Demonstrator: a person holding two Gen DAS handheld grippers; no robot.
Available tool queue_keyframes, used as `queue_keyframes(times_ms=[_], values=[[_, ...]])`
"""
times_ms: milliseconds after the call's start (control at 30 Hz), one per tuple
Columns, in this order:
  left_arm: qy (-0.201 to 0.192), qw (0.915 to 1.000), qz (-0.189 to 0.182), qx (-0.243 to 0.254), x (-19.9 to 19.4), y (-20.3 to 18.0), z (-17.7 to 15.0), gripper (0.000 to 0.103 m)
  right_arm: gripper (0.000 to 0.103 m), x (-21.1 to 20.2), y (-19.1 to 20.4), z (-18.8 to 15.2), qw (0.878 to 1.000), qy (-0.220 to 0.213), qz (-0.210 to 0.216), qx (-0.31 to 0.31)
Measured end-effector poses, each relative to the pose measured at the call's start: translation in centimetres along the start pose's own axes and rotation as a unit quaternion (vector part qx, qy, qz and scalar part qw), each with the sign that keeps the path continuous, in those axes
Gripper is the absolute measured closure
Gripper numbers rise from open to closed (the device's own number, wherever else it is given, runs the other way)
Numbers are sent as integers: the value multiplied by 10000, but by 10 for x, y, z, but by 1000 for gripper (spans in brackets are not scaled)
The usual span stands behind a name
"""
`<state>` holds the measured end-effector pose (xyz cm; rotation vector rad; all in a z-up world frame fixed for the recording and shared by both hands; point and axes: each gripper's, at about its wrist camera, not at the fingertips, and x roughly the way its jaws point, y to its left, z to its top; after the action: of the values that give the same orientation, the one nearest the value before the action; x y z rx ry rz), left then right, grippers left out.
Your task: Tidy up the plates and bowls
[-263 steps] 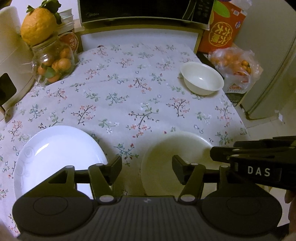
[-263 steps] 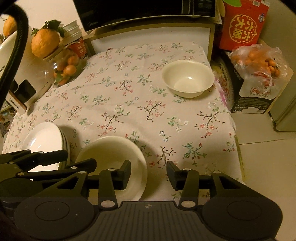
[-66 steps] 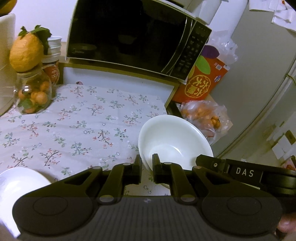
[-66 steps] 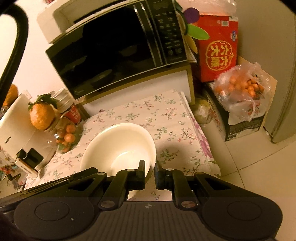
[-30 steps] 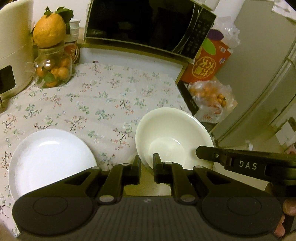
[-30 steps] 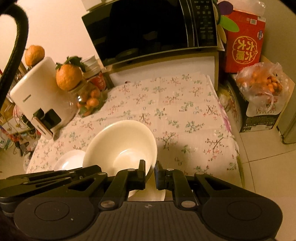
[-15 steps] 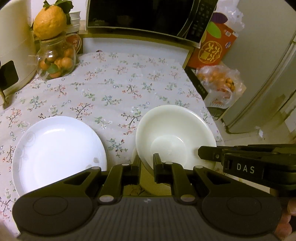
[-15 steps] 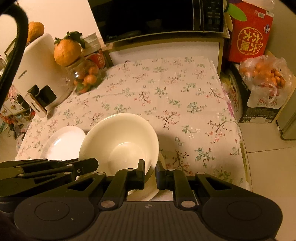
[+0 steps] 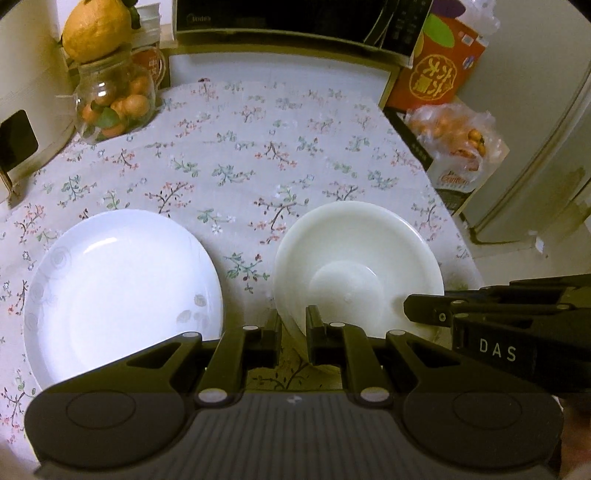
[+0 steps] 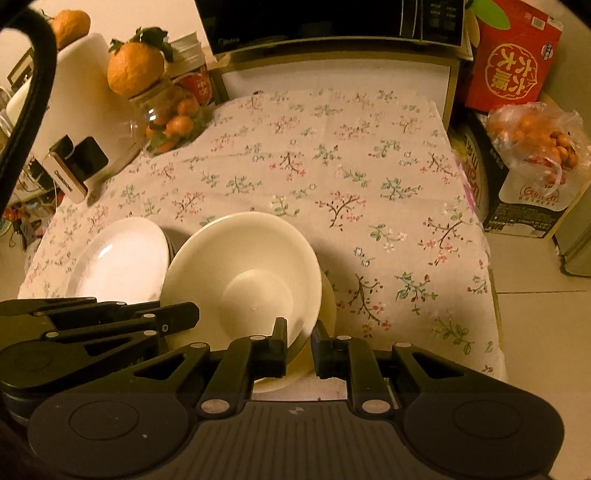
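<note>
On the floral-print tablecloth surface [image 9: 258,155], near its front edge, a cream round ceramic bowl [image 9: 356,266] is gripped by both tools. Left gripper [image 9: 293,326]: fingers clamped on the near rim of the bowl, one finger inside and one outside the wall. Right gripper [image 10: 298,338]: fingers likewise clamped on the bowl rim [image 10: 243,273], at its right-hand near portion. A second cream dish [image 10: 327,299] lies directly beneath the bowl, its edge showing at the bowl's right side; whether the two touch cannot be told. A white round shallow plate [image 9: 122,291] with a faint leaf pattern lies just beside the bowl, on its left. A clear glass jar of small oranges [image 9: 114,99] stands at the far left corner, with a large orange fruit [image 9: 96,27] on top.
</note>
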<state>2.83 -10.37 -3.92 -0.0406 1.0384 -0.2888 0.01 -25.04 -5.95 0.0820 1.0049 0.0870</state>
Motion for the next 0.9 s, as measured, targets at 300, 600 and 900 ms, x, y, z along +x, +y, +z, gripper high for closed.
queue_keyframes(times_ms=[300, 600, 900], values=[[106, 9999, 49, 94, 6, -2, -1, 91, 87, 10, 0, -4, 9998, 175, -86, -58], [167, 9998, 61, 134, 12, -5, 1, 90, 82, 10, 3, -4, 9995, 157, -193, -205], [261, 9996, 85, 118, 19, -5, 1, 89, 82, 10, 1, -1, 9992, 115, -293, -252]])
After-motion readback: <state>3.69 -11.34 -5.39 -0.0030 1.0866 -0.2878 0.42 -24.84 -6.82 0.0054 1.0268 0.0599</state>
